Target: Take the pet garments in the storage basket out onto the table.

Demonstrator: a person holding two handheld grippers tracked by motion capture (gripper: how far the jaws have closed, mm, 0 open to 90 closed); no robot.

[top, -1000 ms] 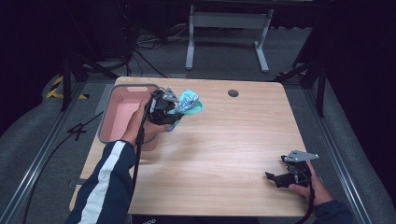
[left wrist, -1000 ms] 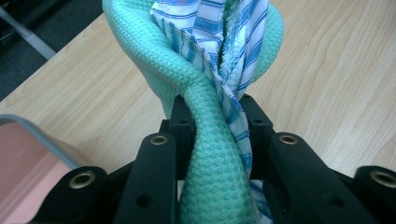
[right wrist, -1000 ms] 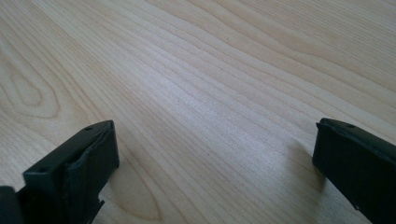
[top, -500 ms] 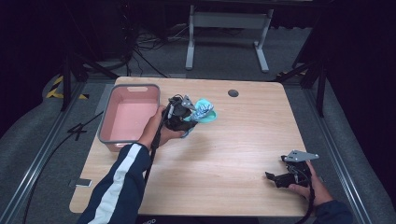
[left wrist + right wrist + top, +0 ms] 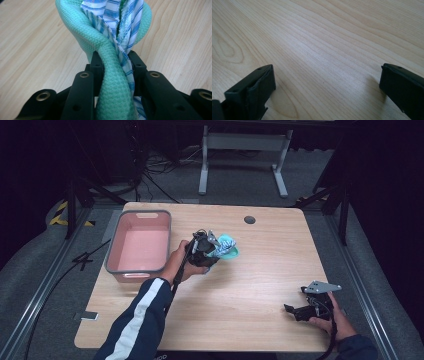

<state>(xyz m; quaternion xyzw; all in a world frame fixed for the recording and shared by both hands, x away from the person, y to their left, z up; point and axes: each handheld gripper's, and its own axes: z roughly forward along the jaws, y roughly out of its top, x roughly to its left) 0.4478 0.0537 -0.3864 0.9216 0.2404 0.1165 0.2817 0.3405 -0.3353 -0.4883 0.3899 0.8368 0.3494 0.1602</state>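
Note:
My left gripper (image 5: 212,249) is shut on a bundle of cloths (image 5: 226,247): a mint-green waffle cloth (image 5: 110,75) twisted together with a blue-and-white striped cloth (image 5: 112,15). In the left gripper view both black jaws pinch the bundle just above the wooden table (image 5: 30,50). The bundle sits low over the table's middle, right of the pink bin (image 5: 140,245). My right gripper (image 5: 300,310) rests at the table's front right corner, held by a hand. Its jaws stand wide apart in the right gripper view (image 5: 327,82), with bare wood between them.
The pink bin with a grey rim (image 5: 116,252) stands at the table's left side and looks empty. A dark round hole (image 5: 249,219) marks the table's far edge. Metal stand legs (image 5: 240,165) and cables lie on the floor beyond.
My left hand has carried the cloth bundle rightward from beside the bin and lowered it toward the table's middle. The right gripper has stayed put.

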